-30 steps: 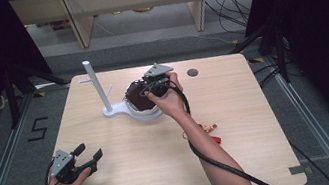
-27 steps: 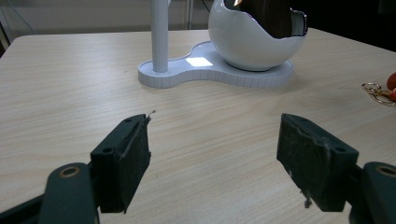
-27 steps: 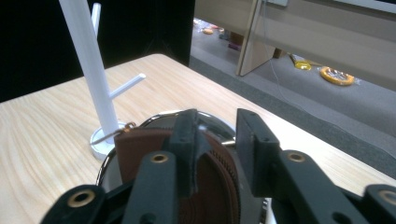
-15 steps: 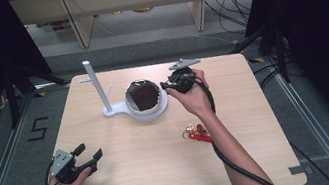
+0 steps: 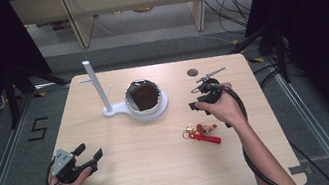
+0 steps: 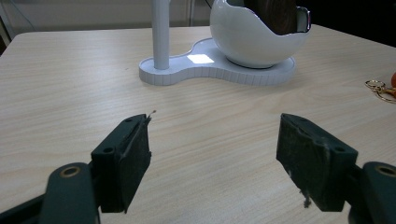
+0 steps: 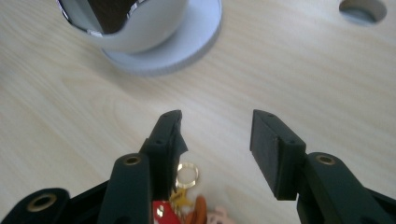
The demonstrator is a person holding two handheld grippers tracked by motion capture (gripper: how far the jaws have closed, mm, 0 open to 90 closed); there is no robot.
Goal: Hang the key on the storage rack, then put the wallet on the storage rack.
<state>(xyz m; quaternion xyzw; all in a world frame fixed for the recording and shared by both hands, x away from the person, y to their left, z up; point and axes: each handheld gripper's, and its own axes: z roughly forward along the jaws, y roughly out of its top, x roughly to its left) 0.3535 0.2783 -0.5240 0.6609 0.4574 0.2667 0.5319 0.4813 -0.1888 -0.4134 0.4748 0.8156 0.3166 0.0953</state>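
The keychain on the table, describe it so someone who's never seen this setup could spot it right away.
On the wooden table, look toward the person's right, nearer them than the white stand with its round bowl. The keychain lies flat there, just below the open right gripper. It is the only colourful thing: gold rings, a red strap and small orange charms.

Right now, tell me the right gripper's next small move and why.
Probably lower the right gripper toward the keychain and centre its open jaws over it. Those jaws have just been opening with nothing between them, and in the right gripper view the keychain lies on the table just below them, off toward one jaw.
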